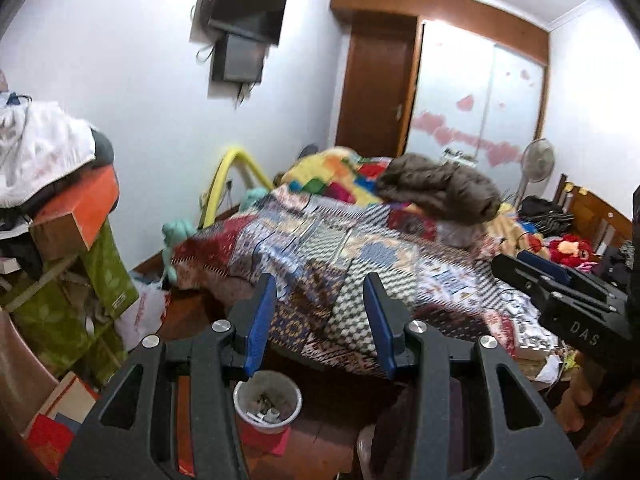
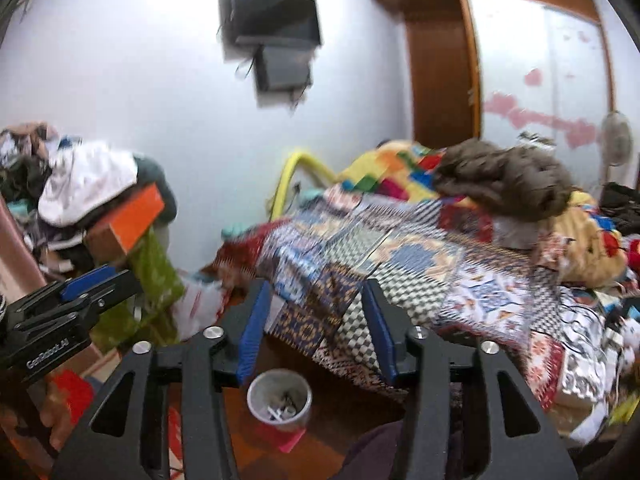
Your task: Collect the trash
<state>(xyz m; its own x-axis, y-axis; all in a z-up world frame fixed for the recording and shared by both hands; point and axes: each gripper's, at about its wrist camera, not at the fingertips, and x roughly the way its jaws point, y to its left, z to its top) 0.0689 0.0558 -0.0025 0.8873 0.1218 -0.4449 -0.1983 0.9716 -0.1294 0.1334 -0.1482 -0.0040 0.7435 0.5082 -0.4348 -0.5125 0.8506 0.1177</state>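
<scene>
Blue-padded jaws of the left gripper (image 1: 320,320) and the right gripper (image 2: 316,328) stand parted with nothing between them, both raised over a cluttered bedroom floor. Below each pair sits the white trash bucket (image 1: 267,400), on the dark wooden floor just off the foot of the bed, with scraps of light and grey rubbish lying in its bottom; it rests on a red-pink sheet (image 2: 286,438). A patchwork quilt (image 1: 360,256) covers the bed, and a brown fuzzy blanket (image 2: 508,184) is heaped near its far side. From the left wrist view the right gripper enters at the right edge, and a red plush toy (image 1: 568,248) and a wooden headboard (image 1: 596,216) show beyond it; a standing fan (image 1: 536,164) is seen in full. From the right wrist view the left gripper enters at the left edge, and more of the clothes pile (image 2: 28,160) above the orange box (image 2: 132,216) comes into sight. A wall-mounted television (image 2: 276,12) hangs above, beside a brown door (image 1: 380,80).
</scene>
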